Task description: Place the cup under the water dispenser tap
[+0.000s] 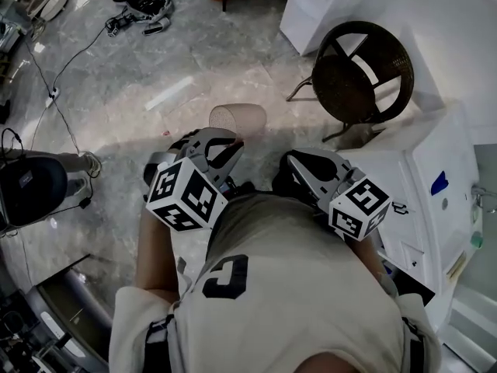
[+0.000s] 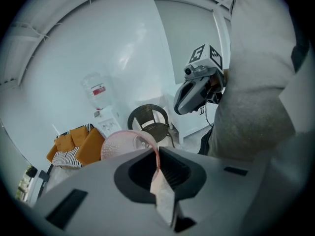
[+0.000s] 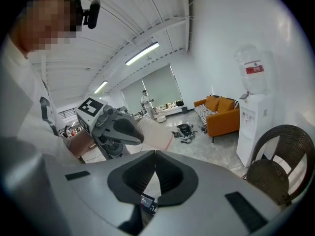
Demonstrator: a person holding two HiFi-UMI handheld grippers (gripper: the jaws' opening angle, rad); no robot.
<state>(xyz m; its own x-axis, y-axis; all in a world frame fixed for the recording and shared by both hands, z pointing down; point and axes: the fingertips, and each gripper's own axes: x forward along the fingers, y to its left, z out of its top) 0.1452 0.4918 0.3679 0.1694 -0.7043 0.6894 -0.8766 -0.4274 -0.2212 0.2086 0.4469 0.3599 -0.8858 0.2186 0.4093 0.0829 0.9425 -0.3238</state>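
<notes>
A pink translucent cup (image 1: pixel 238 118) is held by its rim, lying tilted with its dotted bottom facing away. My left gripper (image 1: pixel 225 143) is shut on it; in the left gripper view the jaws of the left gripper (image 2: pixel 158 157) pinch the cup (image 2: pixel 127 144) wall. My right gripper (image 1: pixel 293 166) hangs beside it at the right, and its jaws (image 3: pixel 155 154) stand shut with nothing between them. The white water dispenser (image 3: pixel 253 113) with a bottle on top stands against the wall, well ahead; its tap is too small to make out. The same dispenser (image 2: pixel 102 113) shows small in the left gripper view.
A dark wicker chair (image 1: pixel 363 70) stands between me and the dispenser (image 1: pixel 320 6). A white cabinet (image 1: pixel 435 179) is at my right. An orange sofa (image 3: pixel 220 110) sits left of the dispenser. Cables and gear (image 1: pixel 141 5) lie on the grey floor at the far left.
</notes>
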